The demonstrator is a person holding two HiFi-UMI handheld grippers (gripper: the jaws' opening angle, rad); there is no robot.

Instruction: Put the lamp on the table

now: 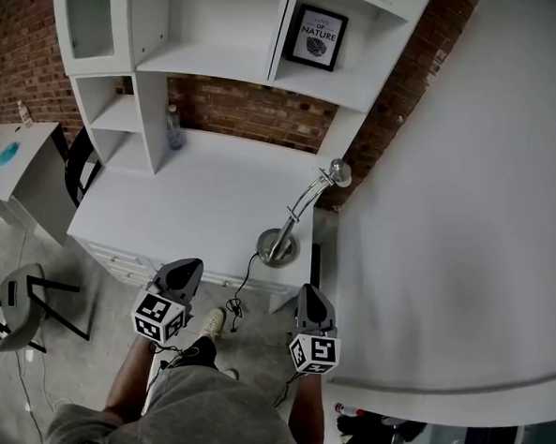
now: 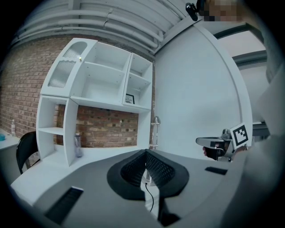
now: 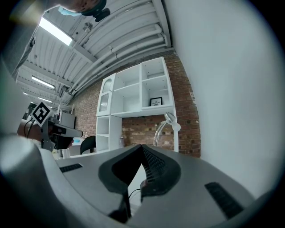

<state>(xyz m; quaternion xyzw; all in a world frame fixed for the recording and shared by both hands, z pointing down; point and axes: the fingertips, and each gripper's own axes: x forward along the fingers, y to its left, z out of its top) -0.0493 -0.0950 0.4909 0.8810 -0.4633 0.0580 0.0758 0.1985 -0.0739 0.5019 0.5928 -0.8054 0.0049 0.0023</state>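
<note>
The chrome desk lamp point(image 1: 278, 247) stands on its round base at the front right corner of the white desk point(image 1: 195, 193), its curved arm reaching up to a small head. Its black cord point(image 1: 241, 294) hangs over the desk's front edge. The lamp point(image 2: 155, 131) shows far ahead in the left gripper view, and the lamp point(image 3: 168, 120) also shows in the right gripper view. My left gripper point(image 1: 186, 265) point(image 2: 145, 153) hovers before the desk edge, left of the lamp, shut and empty. My right gripper point(image 1: 309, 291) point(image 3: 142, 149) is just below and right of the base, shut and empty.
A white hutch with shelves rises over the desk, holding a framed picture point(image 1: 316, 37); a bottle point(image 1: 174, 126) stands under it. A curved white wall point(image 1: 447, 227) closes the right side. A black chair point(image 1: 80, 162), a small table point(image 1: 19, 158) and a stool point(image 1: 14, 308) stand at left.
</note>
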